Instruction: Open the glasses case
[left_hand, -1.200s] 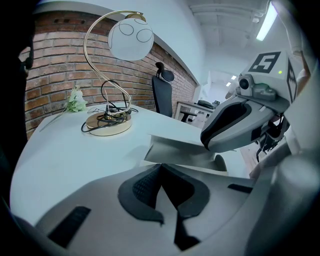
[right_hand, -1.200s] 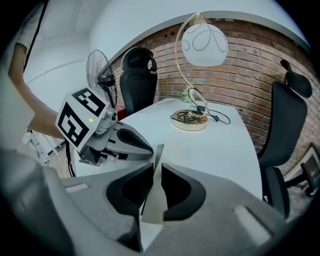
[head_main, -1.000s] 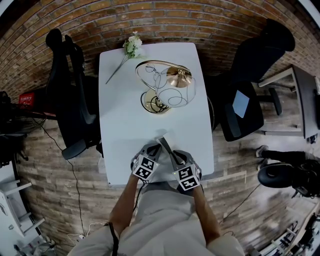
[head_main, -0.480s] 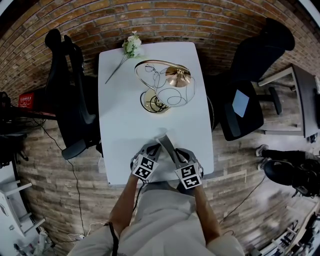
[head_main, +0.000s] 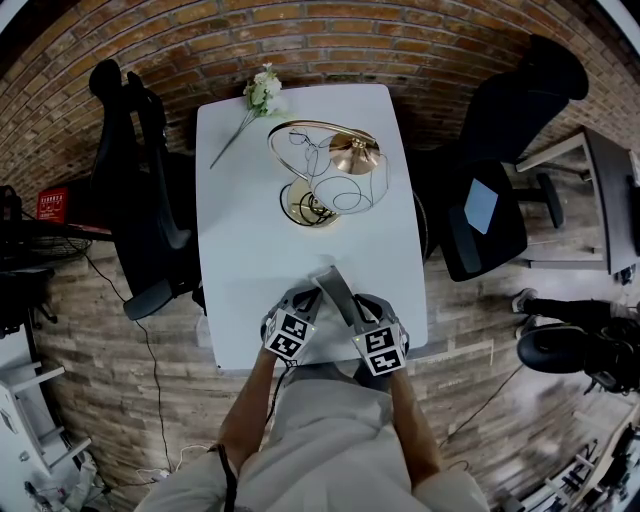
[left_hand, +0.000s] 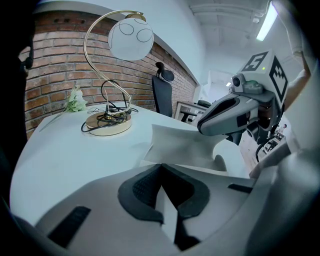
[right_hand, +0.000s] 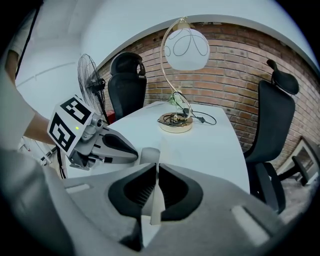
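While my left claw (left_hand: 161, 174) grips the glasses case (left_hand: 186, 145) edge, my right claw (right_hand: 156, 172) has just been closing on its flap (right_hand: 153, 200).

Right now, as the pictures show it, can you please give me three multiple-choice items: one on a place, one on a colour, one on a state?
1. The flower lies on the table:
A. at its far left corner
B. at its near edge
C. in its middle

2. The lamp's base is:
A. black
B. gold
C. red

3. The left gripper is:
A. open and empty
B. shut on the flower
C. shut on the glasses case

Key:
1 A: the head view shows it at the far left corner.
2 B: it shines gold in both gripper views.
3 C: a thin white flap of the case sits pinched between its pads.
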